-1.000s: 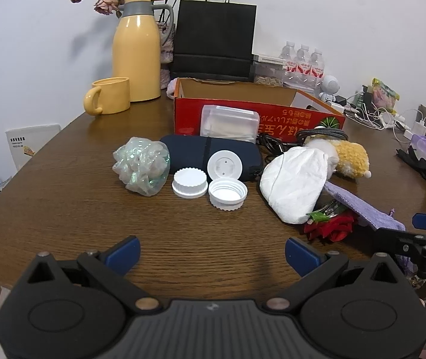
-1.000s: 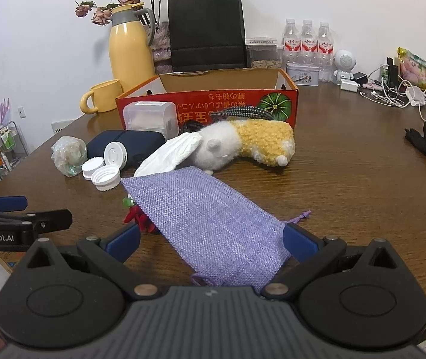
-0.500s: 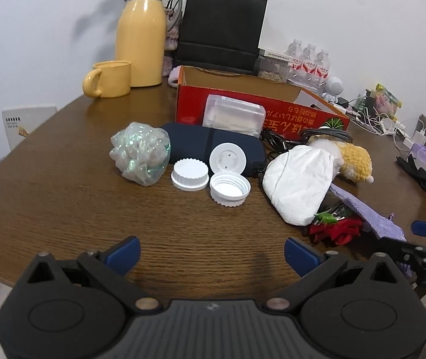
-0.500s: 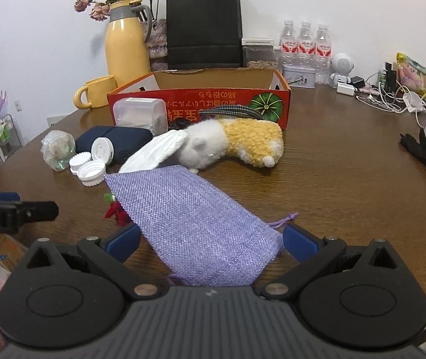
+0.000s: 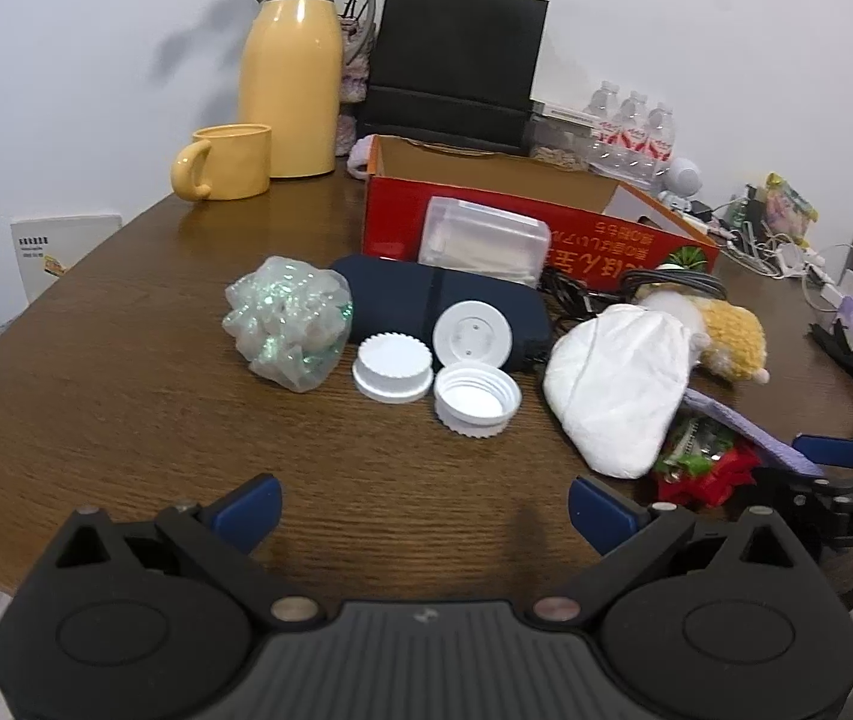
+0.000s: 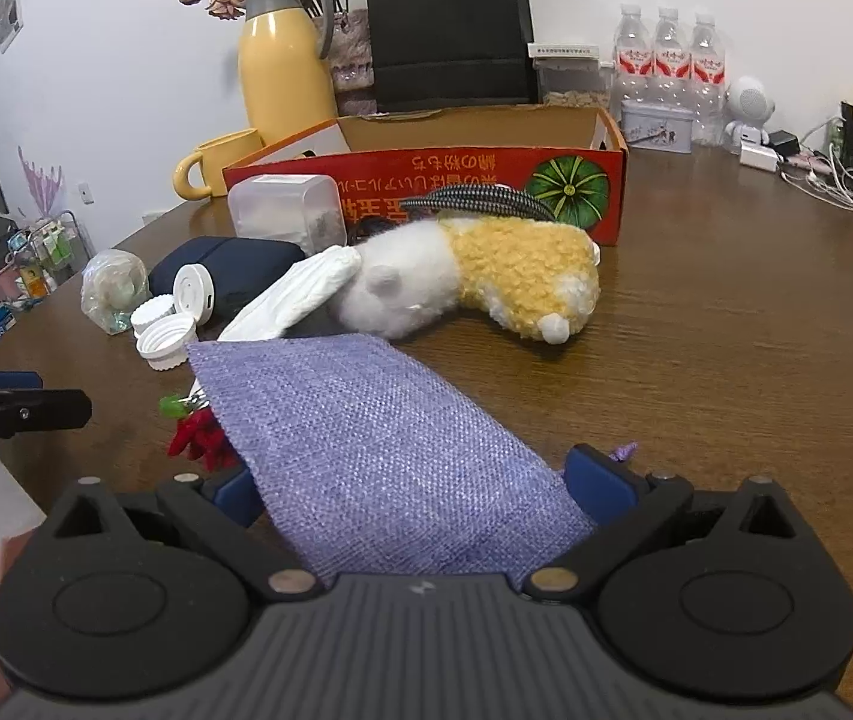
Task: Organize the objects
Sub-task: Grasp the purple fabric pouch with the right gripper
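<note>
white wall backs a round dark wooden table (image 5: pixel 126 396) crowded with small things. at the far side stand a yellow thermos jug (image 5: pixel 291 69), a yellow mug (image 5: pixel 228 162) just left of it, a black paper bag (image 5: pixel 456 60) and, further right, three water bottles (image 6: pixel 669 54). an open red cardboard box (image 6: pixel 486 180) sits in the middle, and a clear plastic container (image 5: pixel 483 240) leans against its near wall. nearer lie a dark blue pouch (image 5: pixel 426 300), a crumpled clear bag (image 5: pixel 288 324) to its left, and three white lids: a round disc (image 5: pixel 471 333) propped against the pouch, a ribbed cap (image 5: pixel 392 367) lying top up, and a threaded cap (image 5: pixel 477 399) open side up, the two caps touching. to the right a white cloth bag (image 5: pixel 618 390) rests against a white and yellow plush toy (image 6: pixel 486 282), with a red artificial flower (image 5: pixel 708 474) by its near edge. the left gripper (image 5: pixel 425 507) hangs above bare wood at the near edge, its jaws spread wide with nothing between them. the right gripper (image 6: pixel 417 495) is also spread wide, and a purple woven pouch (image 6: pixel 378 450) lies flat on the table between its fingers, not pinched.
</note>
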`<state>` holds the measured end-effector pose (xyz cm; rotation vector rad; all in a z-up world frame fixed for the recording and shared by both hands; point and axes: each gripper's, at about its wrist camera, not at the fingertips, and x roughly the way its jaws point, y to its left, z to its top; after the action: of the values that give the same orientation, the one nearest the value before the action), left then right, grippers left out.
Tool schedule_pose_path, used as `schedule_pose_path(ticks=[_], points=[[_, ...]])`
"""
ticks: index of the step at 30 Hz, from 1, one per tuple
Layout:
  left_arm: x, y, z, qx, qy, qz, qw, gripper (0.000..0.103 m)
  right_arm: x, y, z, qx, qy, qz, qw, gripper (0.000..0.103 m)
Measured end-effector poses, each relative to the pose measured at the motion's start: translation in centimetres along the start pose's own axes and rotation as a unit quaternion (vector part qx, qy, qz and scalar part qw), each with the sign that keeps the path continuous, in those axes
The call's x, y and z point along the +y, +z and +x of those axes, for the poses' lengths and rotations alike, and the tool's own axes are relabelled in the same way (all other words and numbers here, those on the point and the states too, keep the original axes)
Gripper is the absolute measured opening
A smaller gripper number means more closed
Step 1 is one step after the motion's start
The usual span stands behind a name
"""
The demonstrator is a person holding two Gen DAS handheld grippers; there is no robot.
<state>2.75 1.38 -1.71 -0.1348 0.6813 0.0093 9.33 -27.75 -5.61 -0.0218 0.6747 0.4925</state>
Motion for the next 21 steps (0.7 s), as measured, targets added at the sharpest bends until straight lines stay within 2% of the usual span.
schedule_pose_path(ticks=[2, 5, 7, 17, 21], points=[[0.0, 0.2, 0.3, 0.001, 0.012, 0.001, 0.9999, 0.102, -0.4, 0.2, 0.0, -0.002, 0.009, 0.010, 1.000, 0.099], [0.0, 0.5, 0.5, 0.000, 0.017, -0.001, 0.9999, 0.102, -0.9, 0.4, -0.2, -0.001, 0.018, 0.015, 1.000, 0.087], [0.0, 0.6, 0.5, -0.003, 0.020, 0.000, 0.9998, 0.102, -1.2, 0.6, -0.5, 0.000, 0.022, 0.017, 1.000, 0.067], [-0.7, 1.4, 1.4, -0.009, 0.019, 0.012, 0.9997, 0.102, -1.4, 1.6, -1.5, -0.020, 0.030, 0.001, 0.999, 0.003], [-1.1, 1.9, 2.0, -0.014, 0.017, 0.013, 0.9997, 0.101, -0.4, 1.8, -2.0, -0.038, 0.013, -0.027, 0.999, 0.003]])
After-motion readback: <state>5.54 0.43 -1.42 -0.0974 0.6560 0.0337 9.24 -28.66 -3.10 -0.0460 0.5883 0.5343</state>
